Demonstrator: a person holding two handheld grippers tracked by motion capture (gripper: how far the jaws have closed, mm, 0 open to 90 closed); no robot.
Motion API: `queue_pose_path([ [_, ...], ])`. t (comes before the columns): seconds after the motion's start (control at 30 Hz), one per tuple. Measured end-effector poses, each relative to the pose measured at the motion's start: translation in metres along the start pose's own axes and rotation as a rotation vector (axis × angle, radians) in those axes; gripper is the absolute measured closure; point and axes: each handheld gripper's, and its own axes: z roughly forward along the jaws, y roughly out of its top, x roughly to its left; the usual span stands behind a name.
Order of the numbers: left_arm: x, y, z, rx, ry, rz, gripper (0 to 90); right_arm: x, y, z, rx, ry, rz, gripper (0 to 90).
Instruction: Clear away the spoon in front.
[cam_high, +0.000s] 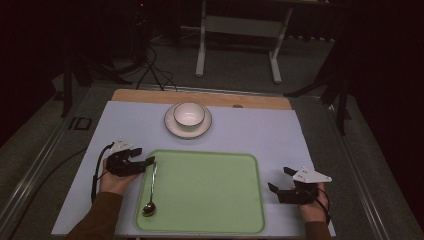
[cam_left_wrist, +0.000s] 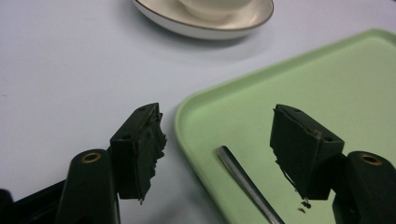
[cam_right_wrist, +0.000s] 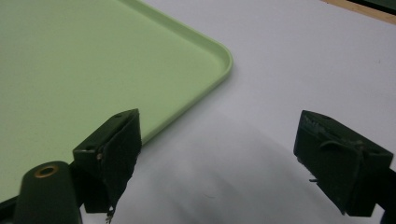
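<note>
1. High view puts my left gripper (cam_high: 146, 161) at the green tray's (cam_high: 210, 226) left rim, jaws spread wide, holding nothing.
2. My right gripper (cam_high: 280, 179) sits just off the tray's right edge, jaws wide apart and empty.
3. I see a metal spoon (cam_high: 150, 192) lying inside the tray along its left side, its handle end between my left jaws, untouched.
4. Farther off, a white bowl (cam_high: 189, 114) rests on a saucer (cam_high: 172, 127), well apart from the tray.

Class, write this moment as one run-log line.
left claw: open, astride spoon handle | right claw: open, beside tray | spoon: on tray | bowl: on plate
</note>
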Motion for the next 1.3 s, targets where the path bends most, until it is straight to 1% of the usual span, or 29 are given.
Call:
queue_pose_path([
  [0.07, 0.001, 0.001, -0.004, -0.017, 0.008, -0.005, 34.9, 0.000, 0.000, 0.000, -0.002, -0.001, 0.002, 14.7],
  [0.1, 0.001, 0.001, -0.004, -0.017, 0.008, -0.005, 35.1, 0.000, 0.000, 0.000, -0.002, -0.001, 0.002, 14.7],
  [0.13, 0.003, 0.002, -0.009, -0.031, 0.017, -0.010, 35.1, 0.000, 0.000, 0.000, -0.003, -0.001, 0.003, 14.7],
  [0.23, 0.003, 0.004, -0.014, -0.051, 0.037, -0.003, 35.6, 0.000, 0.000, -0.001, -0.005, -0.002, 0.003, 14.7],
  [0.27, 0.003, 0.005, -0.017, -0.056, 0.046, 0.004, 35.8, 0.000, 0.000, -0.001, -0.005, -0.003, 0.003, 14.7],
  [0.3, 0.002, 0.005, -0.019, -0.059, 0.066, 0.020, 36.1, 0.000, 0.000, -0.001, -0.006, -0.003, 0.003, 14.7],
  [0.5, -0.004, 0.009, -0.030, -0.091, 0.102, 0.064, 37.2, -0.001, 0.000, -0.001, -0.010, -0.002, 0.002, 14.7],
  [0.63, -0.005, 0.010, -0.035, -0.105, 0.108, 0.068, 37.5, -0.001, 0.000, -0.003, -0.014, -0.006, 0.007, 14.8],
  [0.8, -0.005, 0.008, -0.045, -0.134, 0.137, 0.072, 37.5, -0.001, 0.000, -0.005, -0.030, -0.010, 0.009, 14.7],
  [0.87, -0.004, 0.006, -0.050, -0.148, 0.154, 0.070, 37.5, -0.002, 0.000, -0.005, -0.038, -0.011, 0.009, 14.8],
  [0.9, -0.004, 0.006, -0.050, -0.148, 0.154, 0.070, 37.5, -0.002, 0.000, -0.005, -0.038, -0.011, 0.009, 14.8],
  [0.93, -0.002, 0.003, -0.056, -0.171, 0.165, 0.055, 37.5, -0.002, 0.000, -0.006, -0.042, -0.012, 0.011, 14.7],
  [0.97, -0.002, 0.002, -0.059, -0.179, 0.170, 0.048, 37.5, -0.002, 0.001, -0.008, -0.057, -0.014, 0.015, 14.8],
  [1.07, 0.000, -0.003, -0.065, -0.202, 0.180, 0.035, 37.8, -0.003, 0.001, -0.010, -0.076, -0.018, 0.017, 14.7],
  [1.1, 0.000, -0.003, -0.065, -0.202, 0.180, 0.035, 38.2, -0.003, 0.001, -0.010, -0.076, -0.018, 0.017, 14.7],
  [1.13, 0.001, -0.006, -0.071, -0.224, 0.193, 0.025, 38.2, -0.003, 0.001, -0.011, -0.083, -0.021, 0.015, 14.8],
  [1.17, 0.002, -0.007, -0.074, -0.234, 0.199, 0.021, 38.6, -0.003, 0.001, -0.012, -0.098, -0.025, 0.016, 15.0],
  [1.23, 0.003, -0.009, -0.078, -0.251, 0.215, 0.012, 38.6, -0.003, 0.002, -0.013, -0.107, -0.029, 0.015, 15.3],
  [1.3, 0.004, -0.011, -0.082, -0.259, 0.223, 0.008, 38.6, -0.003, 0.002, -0.014, -0.114, -0.032, 0.016, 15.3],
])
